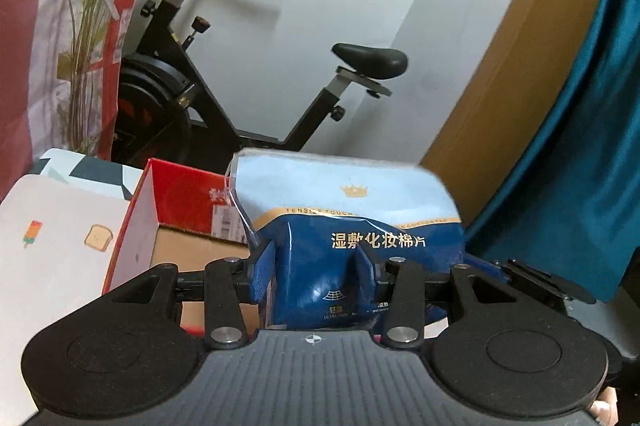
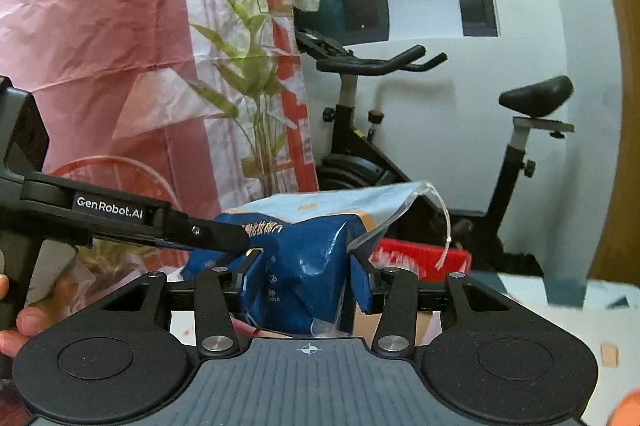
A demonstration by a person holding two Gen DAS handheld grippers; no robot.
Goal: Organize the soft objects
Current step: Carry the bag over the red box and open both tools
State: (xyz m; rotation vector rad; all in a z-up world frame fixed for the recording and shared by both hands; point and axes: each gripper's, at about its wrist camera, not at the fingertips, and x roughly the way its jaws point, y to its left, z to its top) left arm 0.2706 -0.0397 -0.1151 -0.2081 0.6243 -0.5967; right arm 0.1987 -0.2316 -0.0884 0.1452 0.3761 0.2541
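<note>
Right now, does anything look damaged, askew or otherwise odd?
Yes: the blue plastic cotton-pad pouch is pinched by both the left gripper and the right gripper, crumpled and dented; a loose clear strip dangles from its top corner.

Left wrist cam: sits behind its own fingers, faces forward and slightly down, very close to the blue pack that fills the lower centre. Right wrist cam: same mounting, similar tilt, equally close to the pack, seen from its other side; the left gripper enters from the frame's left. Shared: pack, red box, exercise bike, plant.
</note>
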